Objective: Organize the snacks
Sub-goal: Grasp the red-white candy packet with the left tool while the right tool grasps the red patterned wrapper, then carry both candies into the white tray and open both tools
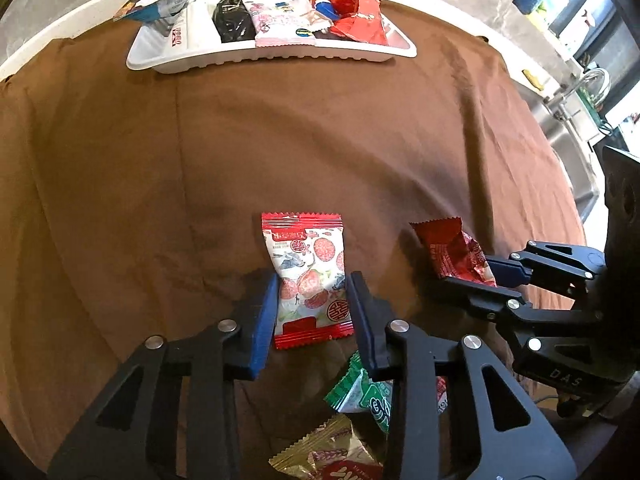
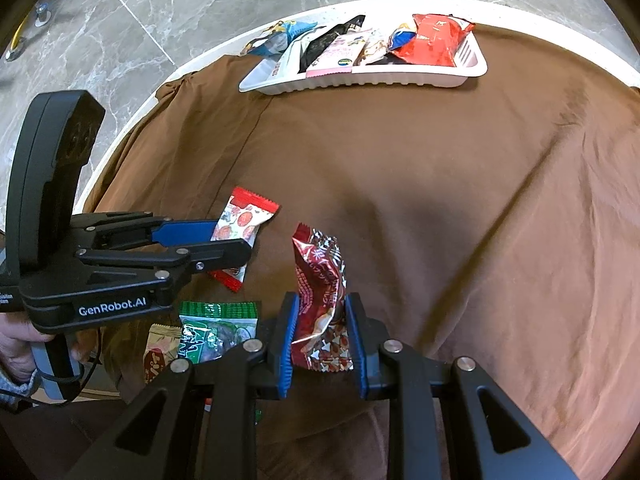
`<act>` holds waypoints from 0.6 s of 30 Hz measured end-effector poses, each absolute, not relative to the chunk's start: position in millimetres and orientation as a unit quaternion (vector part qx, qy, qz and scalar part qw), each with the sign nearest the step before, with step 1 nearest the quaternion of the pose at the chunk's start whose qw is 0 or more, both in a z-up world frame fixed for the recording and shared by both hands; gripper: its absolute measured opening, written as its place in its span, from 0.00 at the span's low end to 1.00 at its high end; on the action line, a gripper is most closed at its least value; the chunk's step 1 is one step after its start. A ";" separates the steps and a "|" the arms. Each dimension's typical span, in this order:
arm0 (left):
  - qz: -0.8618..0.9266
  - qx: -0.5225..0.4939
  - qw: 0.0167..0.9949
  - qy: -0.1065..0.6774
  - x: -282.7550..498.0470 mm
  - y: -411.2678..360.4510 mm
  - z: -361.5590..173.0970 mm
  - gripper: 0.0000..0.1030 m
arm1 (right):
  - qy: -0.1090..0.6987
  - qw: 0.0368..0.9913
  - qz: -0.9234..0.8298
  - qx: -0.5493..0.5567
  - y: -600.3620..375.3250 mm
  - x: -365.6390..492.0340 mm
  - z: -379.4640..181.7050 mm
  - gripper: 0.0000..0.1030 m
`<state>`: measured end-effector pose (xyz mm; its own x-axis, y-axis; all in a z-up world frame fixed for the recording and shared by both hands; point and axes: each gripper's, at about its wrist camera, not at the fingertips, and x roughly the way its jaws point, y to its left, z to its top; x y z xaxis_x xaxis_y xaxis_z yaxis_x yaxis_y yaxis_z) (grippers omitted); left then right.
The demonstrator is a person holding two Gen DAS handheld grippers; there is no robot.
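The left claw [image 1: 312, 312] sat around a white snack with red fruit [image 1: 308, 280], its pads right at the packet's sides but maybe not squeezing yet. The right claw [image 2: 322, 340] was shut tight on a dark red snack [image 2: 320, 300]. Both were being picked up from the brown cloth [image 2: 440, 200] on the counter. The white tray [image 2: 400, 78] of snacks waited far off at 12 o'clock. Next, the left claw needed a firm pinch, then both should lift and carry.
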<state>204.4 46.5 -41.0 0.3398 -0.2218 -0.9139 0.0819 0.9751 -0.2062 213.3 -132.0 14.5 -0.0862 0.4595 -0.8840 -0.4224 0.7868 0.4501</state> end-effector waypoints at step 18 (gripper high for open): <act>-0.102 -0.139 0.837 0.520 220.7 100.0 9.9 0.31 | 0.659 0.673 0.314 0.115 -150.5 258.6 24.2 0.25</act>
